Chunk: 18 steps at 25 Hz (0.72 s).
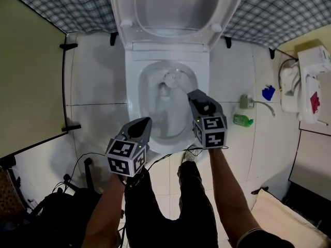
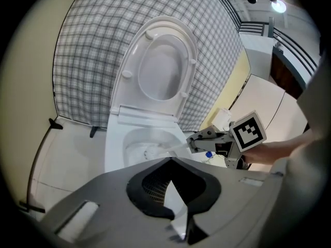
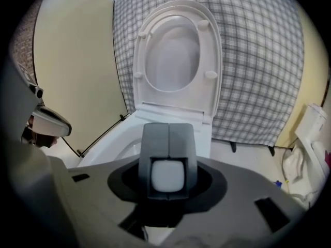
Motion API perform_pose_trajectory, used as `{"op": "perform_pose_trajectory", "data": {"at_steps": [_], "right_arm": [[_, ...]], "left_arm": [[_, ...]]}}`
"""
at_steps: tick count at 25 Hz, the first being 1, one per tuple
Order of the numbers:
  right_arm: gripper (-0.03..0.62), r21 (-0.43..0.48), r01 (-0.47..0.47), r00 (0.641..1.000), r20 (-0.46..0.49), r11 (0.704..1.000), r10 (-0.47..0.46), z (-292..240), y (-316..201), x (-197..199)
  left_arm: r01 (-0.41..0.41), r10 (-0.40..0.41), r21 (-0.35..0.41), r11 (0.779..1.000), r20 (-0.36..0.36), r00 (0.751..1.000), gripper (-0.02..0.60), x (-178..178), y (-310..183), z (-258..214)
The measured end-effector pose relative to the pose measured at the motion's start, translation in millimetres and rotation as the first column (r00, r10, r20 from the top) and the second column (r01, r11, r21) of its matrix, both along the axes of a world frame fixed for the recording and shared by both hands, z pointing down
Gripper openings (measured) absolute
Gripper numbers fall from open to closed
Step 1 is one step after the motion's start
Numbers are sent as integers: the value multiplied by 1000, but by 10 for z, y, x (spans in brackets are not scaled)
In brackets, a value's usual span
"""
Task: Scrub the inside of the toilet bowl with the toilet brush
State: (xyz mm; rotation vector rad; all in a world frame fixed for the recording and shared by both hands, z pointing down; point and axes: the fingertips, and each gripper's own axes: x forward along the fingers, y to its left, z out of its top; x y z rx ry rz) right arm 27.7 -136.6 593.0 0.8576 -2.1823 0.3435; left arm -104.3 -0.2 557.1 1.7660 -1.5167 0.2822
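Looks steeply down on a white toilet bowl [image 1: 132, 94], with seat and lid [image 1: 176, 9] raised against a checked cloth [image 1: 83, 6].

Right gripper [image 1: 196, 98]: reaches over the right side of the bowl, pointing down and inward. Clamps the handle of the toilet brush [image 1: 173, 81]. Appears in the right gripper view [image 3: 168, 133] as two grey jaw halves meeting around the handle's pale square end [image 3: 168, 175].

Toilet brush: slants from the right gripper down into the bowl, head low against the rear inner wall. Shows again in the left gripper view [image 2: 154, 151], inside the bowl, with the right gripper [image 2: 195, 142] at the upper end of the handle.

Left gripper [image 1: 145, 123]: hovers above the front left rim of the bowl, apart from the brush. Shows in the left gripper view [image 2: 173, 190] dark jaws a little apart, with only a pale wedge of background between them and nothing held.

Surroundings: white floor tiles [image 1: 98, 87] around the toilet. Green object [image 1: 242, 120] and blue object [image 1: 268, 92] on the floor to the right. Pale yellow panel [image 1: 28, 71] at left. Dark cables [image 1: 77, 169] on the floor at lower left. Dark trousers [image 1: 191, 200] of the person below the grippers.
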Motion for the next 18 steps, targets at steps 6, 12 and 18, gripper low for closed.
{"op": "perform_pose_trajectory", "data": {"at_steps": [6,12,18], "right_arm": [[184,52,-85,996,-31,995,86,-113,-26,282],[183,44,-55,998,-13,997,56,-12,-26,-74],[183,32,42,999,28,999,-43,-54,164,-645]], "left_arm": [[16,-16,1,1000,-13,1000,11,-55,9,-8],[20,-20,15,1000,-30,999,11,-1,-45,-16],[28,-27,23,999,-41,999,11,33,-84,-34]]}}
